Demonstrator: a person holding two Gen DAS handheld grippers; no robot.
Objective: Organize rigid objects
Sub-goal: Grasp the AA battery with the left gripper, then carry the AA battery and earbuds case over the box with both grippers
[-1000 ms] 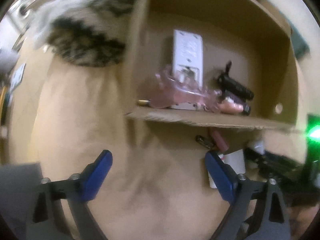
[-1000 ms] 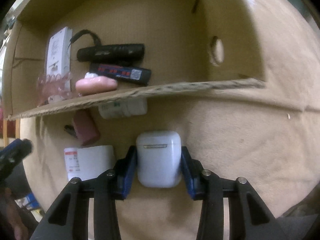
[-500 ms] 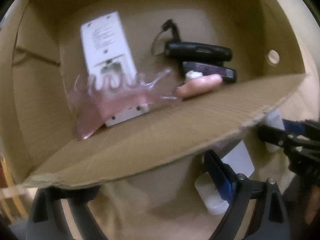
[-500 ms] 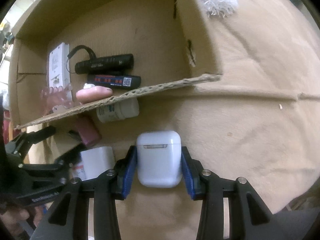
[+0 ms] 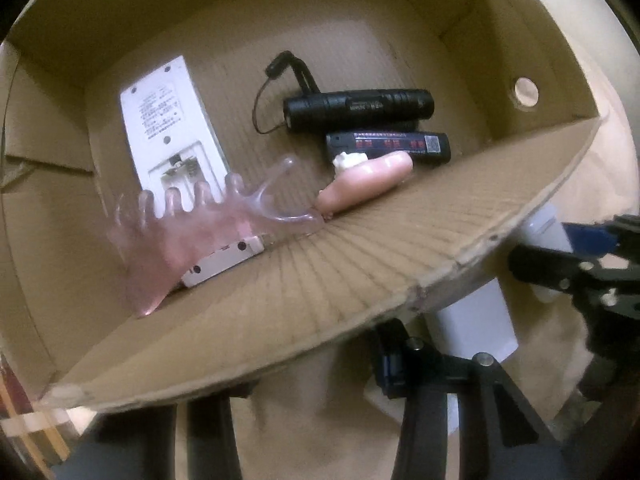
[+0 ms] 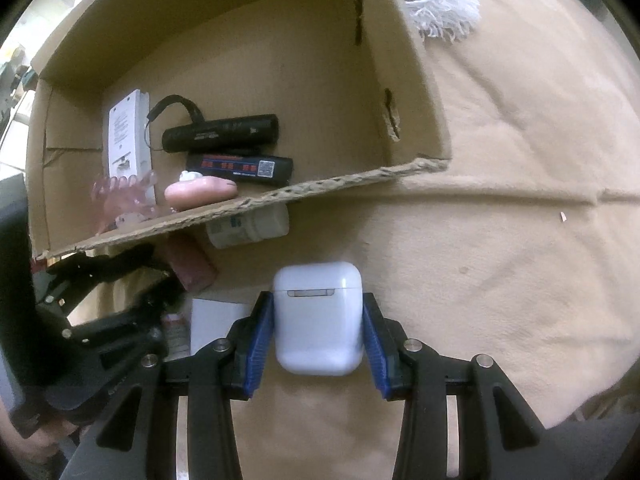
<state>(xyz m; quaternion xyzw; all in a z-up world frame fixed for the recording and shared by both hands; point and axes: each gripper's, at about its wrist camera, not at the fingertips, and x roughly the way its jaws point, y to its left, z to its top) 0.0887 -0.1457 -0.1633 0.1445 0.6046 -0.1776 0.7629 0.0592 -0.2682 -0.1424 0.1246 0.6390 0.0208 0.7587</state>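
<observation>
Just outside the near wall of the cardboard box, my right gripper has its jaws clenched on the white earbud case, blue pads pressed to both its sides, over the tan blanket. Inside the box lie a white remote (battery bay uncovered), a black flashlight, a dark battery pack just beside it, a pink rounded piece against the near wall, and a clear pink hair claw partly over the remote. My left gripper sits under that near wall's edge; its jaws are spread apart, touching nothing I can make out. A white bottle, a pink block and a white carton rest outside the box, near that wall.
</observation>
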